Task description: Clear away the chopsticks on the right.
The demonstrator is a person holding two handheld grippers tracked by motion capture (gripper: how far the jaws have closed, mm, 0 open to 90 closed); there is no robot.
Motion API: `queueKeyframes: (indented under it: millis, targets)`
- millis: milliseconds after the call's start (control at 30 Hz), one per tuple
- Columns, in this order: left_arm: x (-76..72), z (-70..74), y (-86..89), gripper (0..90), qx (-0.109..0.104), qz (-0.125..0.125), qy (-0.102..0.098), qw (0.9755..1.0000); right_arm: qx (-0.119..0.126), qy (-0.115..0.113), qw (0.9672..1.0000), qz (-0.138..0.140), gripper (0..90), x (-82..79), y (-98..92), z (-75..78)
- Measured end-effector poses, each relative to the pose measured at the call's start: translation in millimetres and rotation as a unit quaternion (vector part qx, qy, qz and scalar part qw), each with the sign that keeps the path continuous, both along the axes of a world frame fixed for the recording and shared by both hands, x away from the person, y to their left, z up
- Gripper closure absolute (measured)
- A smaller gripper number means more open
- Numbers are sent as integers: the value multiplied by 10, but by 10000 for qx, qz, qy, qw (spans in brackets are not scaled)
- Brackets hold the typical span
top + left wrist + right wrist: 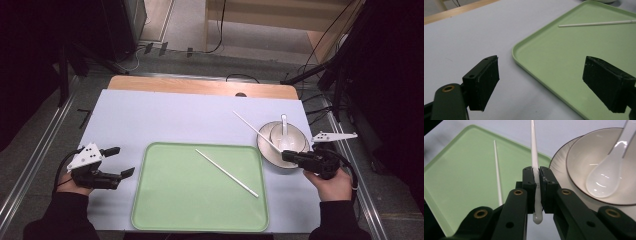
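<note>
My left gripper [120,161] idles open beside the tray [150,200], where one chopstick [227,173] already lies. My right gripper [538,178] pinches the second chopstick [534,150] near its thick end, over the bowl [300,134]. Held so far back, it could pivot, clip the spoon [285,137], or slip out short of the tray.

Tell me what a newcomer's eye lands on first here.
The right gripper stands out, shut on a white chopstick beside the bowl holding a white spoon. Next, the green tray mid-table, a second chopstick lying slantwise on it. The left gripper waits open at the tray's left.
</note>
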State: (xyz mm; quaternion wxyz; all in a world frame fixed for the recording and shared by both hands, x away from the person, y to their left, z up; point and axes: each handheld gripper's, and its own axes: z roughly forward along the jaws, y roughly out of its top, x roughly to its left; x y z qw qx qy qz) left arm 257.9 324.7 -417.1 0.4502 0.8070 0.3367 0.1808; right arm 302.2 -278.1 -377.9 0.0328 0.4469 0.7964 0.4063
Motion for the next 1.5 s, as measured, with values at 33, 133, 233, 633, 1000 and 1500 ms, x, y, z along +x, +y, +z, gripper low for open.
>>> queueKeyframes:
  millis: [33,133,233,633,1000,1500]
  targets:
    - [-1,1,1,135,3,5,-4,10000,-11,10,10000,44,847,-5,24,-5]
    - [0,0,4,135,-1,11,1,10000,54,15,9999,104,847,-24,70,-24]
    - [4,-1,1,135,-6,1,-3,10000,127,26,9996,263,846,-52,145,-87]
    - [1,4,-1,135,6,-10,-16,10000,34,58,9977,676,846,-165,480,-244]
    - [17,7,-22,135,4,-50,-20,10000,-141,152,9950,972,846,-266,744,-418]
    - [41,4,-50,135,18,-102,-14,9999,-349,429,9915,1179,844,-257,923,-620]
